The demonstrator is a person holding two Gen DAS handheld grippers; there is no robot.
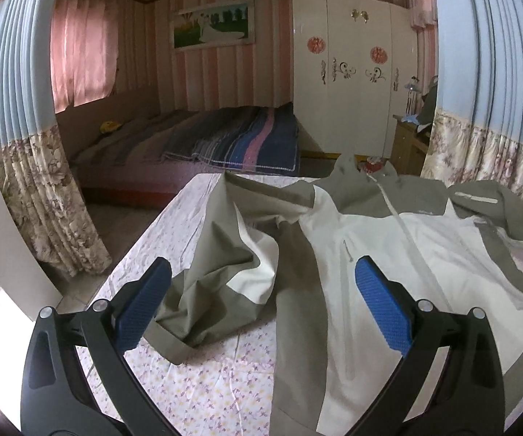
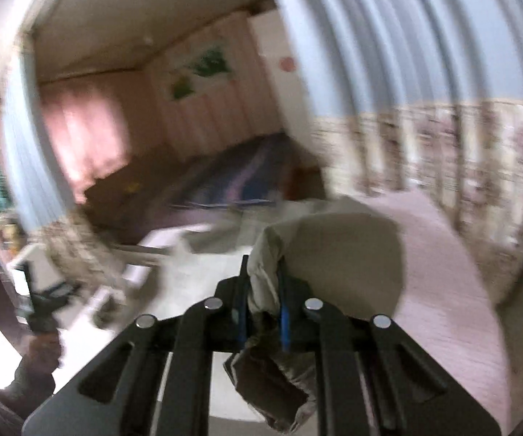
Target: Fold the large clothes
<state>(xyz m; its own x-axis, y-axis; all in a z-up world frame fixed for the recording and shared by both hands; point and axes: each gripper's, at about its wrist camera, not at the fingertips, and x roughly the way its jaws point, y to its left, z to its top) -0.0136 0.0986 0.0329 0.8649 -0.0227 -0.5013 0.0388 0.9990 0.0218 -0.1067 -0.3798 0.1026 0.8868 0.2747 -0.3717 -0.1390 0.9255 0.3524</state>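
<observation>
A large white and olive jacket [image 1: 388, 247] lies front up, zipped, on a surface covered by a floral sheet [image 1: 203, 381]. Its left sleeve [image 1: 221, 265] is crumpled beside the body. My left gripper [image 1: 263, 265] hovers open over the sleeve and the jacket's side, its blue pads [image 1: 385, 309] wide apart with nothing between them. In the blurred right wrist view, my right gripper [image 2: 261, 272] is shut on a bunch of olive jacket fabric [image 2: 334, 254]. The fabric is lifted and billows ahead of the fingers, and a fold hangs down behind them.
Blue curtains with floral hems hang at the left [image 1: 25, 109] and right [image 1: 486, 72] of the surface. Beyond it stand a low bed with a striped blanket [image 1: 232, 138], a white wardrobe [image 1: 345, 72] and a wooden side table [image 1: 406, 138]. A white board [image 1: 0, 236] leans at the left.
</observation>
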